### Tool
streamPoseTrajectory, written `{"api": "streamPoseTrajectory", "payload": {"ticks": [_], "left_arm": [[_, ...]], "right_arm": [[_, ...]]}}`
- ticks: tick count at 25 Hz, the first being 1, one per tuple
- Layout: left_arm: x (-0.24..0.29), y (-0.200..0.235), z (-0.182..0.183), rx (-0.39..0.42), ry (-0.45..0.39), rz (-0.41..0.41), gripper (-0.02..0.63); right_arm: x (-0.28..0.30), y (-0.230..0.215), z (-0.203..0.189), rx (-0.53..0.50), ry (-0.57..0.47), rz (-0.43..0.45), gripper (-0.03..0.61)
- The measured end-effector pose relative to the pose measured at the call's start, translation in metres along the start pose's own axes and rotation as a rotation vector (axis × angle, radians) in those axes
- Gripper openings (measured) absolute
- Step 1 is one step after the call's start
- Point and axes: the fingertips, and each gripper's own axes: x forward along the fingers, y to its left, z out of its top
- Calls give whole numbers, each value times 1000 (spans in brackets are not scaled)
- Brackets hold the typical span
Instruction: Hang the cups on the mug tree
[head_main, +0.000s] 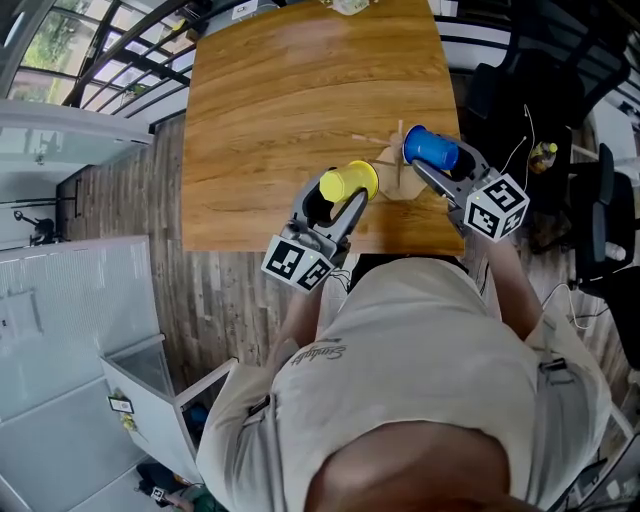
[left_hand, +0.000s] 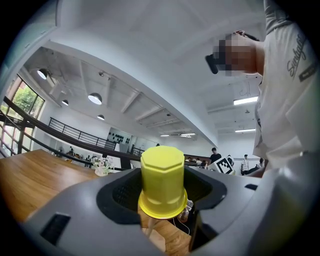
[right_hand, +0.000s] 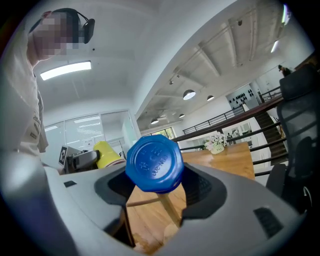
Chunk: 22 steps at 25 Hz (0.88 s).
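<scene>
Yellow cup (head_main: 349, 183) clamped in left gripper (head_main: 337, 203), blue cup (head_main: 431, 148) in right gripper (head_main: 438, 167).

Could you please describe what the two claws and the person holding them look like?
Both the left claw and the right claw have grey moulded bodies with dark inner pads. Each carries a white cube with black square markers, the left cube and the right cube. The person wears a pale beige shirt with script lettering.
</scene>
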Motion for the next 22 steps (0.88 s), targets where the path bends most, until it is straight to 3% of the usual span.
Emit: {"api": "streamPoseTrajectory", "payload": {"ticks": [6, 18, 22], "left_arm": [[-3, -1, -6, -7, 6, 13, 267], [-7, -6, -7, -20, 2, -3, 267], [-6, -3, -3, -25, 0, -16, 267]], "right_arm": [[0, -9, -14, 65, 20, -14, 265], [-15, -2, -41, 74, 103, -35, 264], [-18, 7, -55, 86, 137, -42, 218]]}}
